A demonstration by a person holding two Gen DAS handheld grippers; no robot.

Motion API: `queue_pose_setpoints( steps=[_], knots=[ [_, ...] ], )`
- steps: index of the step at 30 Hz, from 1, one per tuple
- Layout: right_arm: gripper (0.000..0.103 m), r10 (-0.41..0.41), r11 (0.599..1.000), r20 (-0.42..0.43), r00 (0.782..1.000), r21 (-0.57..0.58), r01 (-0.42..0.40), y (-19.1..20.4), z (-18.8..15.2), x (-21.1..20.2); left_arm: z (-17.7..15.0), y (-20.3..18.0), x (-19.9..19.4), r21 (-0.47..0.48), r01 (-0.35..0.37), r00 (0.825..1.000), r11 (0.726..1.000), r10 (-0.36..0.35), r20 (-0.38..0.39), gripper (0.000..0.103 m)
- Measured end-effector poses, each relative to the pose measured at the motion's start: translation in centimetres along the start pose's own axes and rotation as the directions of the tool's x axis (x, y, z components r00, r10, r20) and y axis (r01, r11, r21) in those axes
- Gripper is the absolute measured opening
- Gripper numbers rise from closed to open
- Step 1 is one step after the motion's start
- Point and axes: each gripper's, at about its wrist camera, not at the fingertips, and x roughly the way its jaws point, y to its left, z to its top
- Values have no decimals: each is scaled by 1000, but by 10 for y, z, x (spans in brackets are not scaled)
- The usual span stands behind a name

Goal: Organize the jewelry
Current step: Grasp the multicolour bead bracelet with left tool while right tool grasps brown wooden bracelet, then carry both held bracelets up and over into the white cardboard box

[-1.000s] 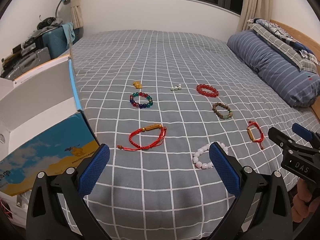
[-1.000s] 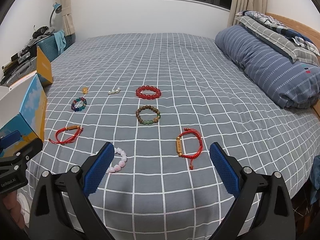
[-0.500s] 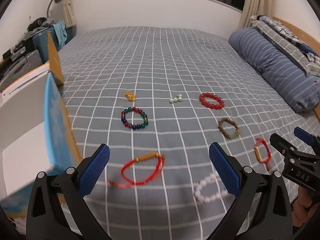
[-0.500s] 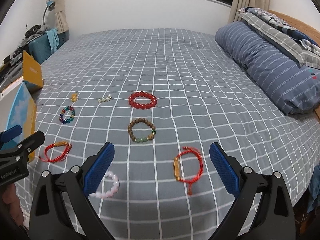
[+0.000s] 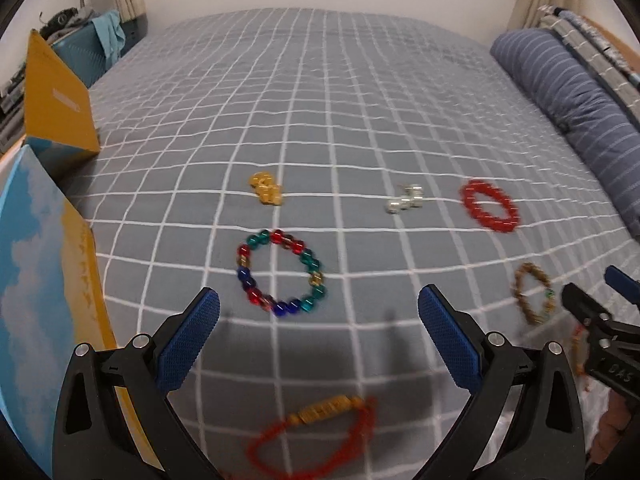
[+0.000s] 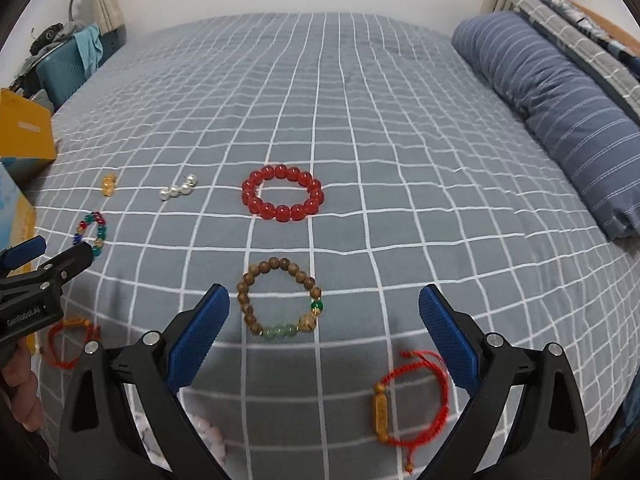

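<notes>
Several bracelets lie on the grey checked bedspread (image 6: 360,100). My left gripper (image 5: 318,304) hangs open just short of the multicolour bead bracelet (image 5: 308,257), with a red cord bracelet (image 5: 328,406) under it. Beyond lie a gold charm (image 5: 266,189), pearl beads (image 5: 404,200) and a red bead bracelet (image 5: 468,200). My right gripper (image 6: 324,308) is wide, its jaws closing, over the brown wooden bracelet (image 6: 276,264), which nothing presses. Another red cord bracelet (image 6: 380,416) lies by its right finger, and a pink bracelet (image 6: 208,436) is half hidden under its left finger.
A blue and yellow cardboard box (image 5: 44,280) stands open at the bed's left edge. A striped blue pillow (image 6: 560,92) lies along the right side. A teal suitcase (image 6: 60,68) stands beyond the far left corner. A hand (image 6: 20,380) holds the left gripper.
Both grippers have moved forward and down over the bed, so the bracelets now lie close under the fingers. The right jaws stand slightly narrower.
</notes>
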Motion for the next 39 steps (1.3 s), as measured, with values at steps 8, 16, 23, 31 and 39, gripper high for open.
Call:
queue_pose_setpoints(
  steps=[8,16,23,31,39],
  knots=[
    [81,33,999,-74,997,14,-32,-4,7,34,12,15,35,-30,-27,998,999,25,-57,97],
    [61,57,998,-133,989,21,-55,-5,5,54,12,12,49,-4,-23,996,1000,22,-85,82],
    [16,75,997,-152,986,8,-75,0,10,58,14,15,47,-22,4,995,1000,-6,-97,34],
    [7,73,997,-150,986,25,-70,1,11,52,15,17,38,-16,38,994,999,-40,-97,18],
    [7,73,997,-123,990,27,-71,-1,12,40,15,12,23,-1,66,995,998,-66,-76,9]
  ],
)
